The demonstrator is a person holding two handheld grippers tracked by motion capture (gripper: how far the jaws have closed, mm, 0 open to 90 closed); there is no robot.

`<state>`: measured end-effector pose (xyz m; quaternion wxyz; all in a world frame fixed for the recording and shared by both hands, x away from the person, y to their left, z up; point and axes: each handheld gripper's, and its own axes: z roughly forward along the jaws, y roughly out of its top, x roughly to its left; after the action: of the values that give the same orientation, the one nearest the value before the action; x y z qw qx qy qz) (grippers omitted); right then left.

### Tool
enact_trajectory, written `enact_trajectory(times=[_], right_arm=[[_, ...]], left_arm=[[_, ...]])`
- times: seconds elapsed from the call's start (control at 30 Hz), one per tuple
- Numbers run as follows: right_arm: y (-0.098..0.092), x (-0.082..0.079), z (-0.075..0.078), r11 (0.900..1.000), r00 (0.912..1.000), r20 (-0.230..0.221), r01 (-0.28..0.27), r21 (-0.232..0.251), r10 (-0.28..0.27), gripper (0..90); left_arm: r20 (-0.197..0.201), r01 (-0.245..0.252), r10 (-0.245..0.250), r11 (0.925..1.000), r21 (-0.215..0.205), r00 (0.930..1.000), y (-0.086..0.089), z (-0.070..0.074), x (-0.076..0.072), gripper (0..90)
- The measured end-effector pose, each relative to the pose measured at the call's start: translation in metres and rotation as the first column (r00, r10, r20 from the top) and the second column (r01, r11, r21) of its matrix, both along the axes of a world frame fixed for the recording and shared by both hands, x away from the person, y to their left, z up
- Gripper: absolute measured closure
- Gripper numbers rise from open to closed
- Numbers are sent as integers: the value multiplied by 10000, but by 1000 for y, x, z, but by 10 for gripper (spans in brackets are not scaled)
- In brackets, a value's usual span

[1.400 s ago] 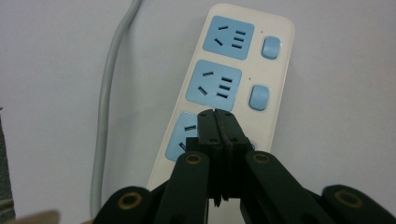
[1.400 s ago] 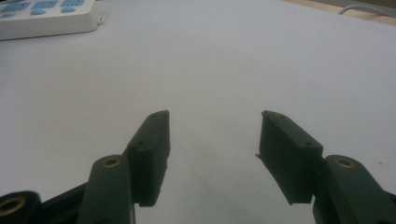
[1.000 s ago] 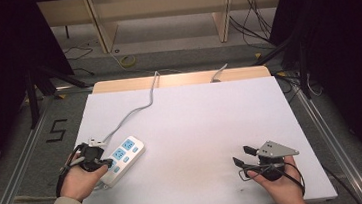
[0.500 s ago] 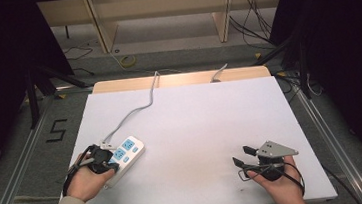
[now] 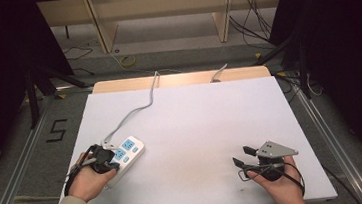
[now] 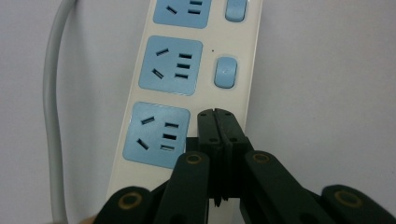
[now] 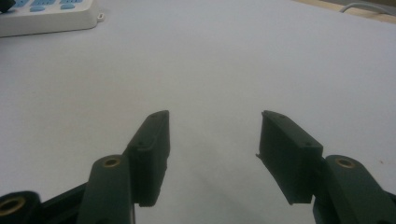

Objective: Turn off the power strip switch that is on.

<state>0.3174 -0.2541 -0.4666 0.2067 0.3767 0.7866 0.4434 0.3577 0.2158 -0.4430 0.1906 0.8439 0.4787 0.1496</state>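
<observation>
A white power strip [image 5: 126, 150] with blue sockets and blue switches lies at the table's front left, its grey cable [image 5: 139, 108] running to the far edge. My left gripper [image 5: 105, 157] is over the strip's near end. In the left gripper view its jaws are shut, and the left gripper's tips [image 6: 217, 114] sit over the power strip [image 6: 171, 65] beside the nearest socket. They hide whatever lies under them. My right gripper [image 5: 242, 156] rests at the front right, held by a hand. Its jaws stand open, with bare table between them [image 7: 215, 116].
The white table [image 5: 201, 120] has a wooden strip along its far edge. A second cable end [image 5: 219, 72] lies at that edge. The power strip's corner [image 7: 46, 16] shows far off in the right gripper view. Dark floor, stands and loose cables surround the table.
My left gripper has slid right, from beside the power strip onto its near end. The right gripper has stayed in place.
</observation>
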Motion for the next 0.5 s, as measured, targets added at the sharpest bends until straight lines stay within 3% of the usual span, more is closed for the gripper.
enact_trajectory(times=[0.5], right_arm=[[0,0,0,10000,10000,13,15,-7,-15,441]], left_arm=[[-9,-1,1,10000,-64,10000,1,0,0,897]])
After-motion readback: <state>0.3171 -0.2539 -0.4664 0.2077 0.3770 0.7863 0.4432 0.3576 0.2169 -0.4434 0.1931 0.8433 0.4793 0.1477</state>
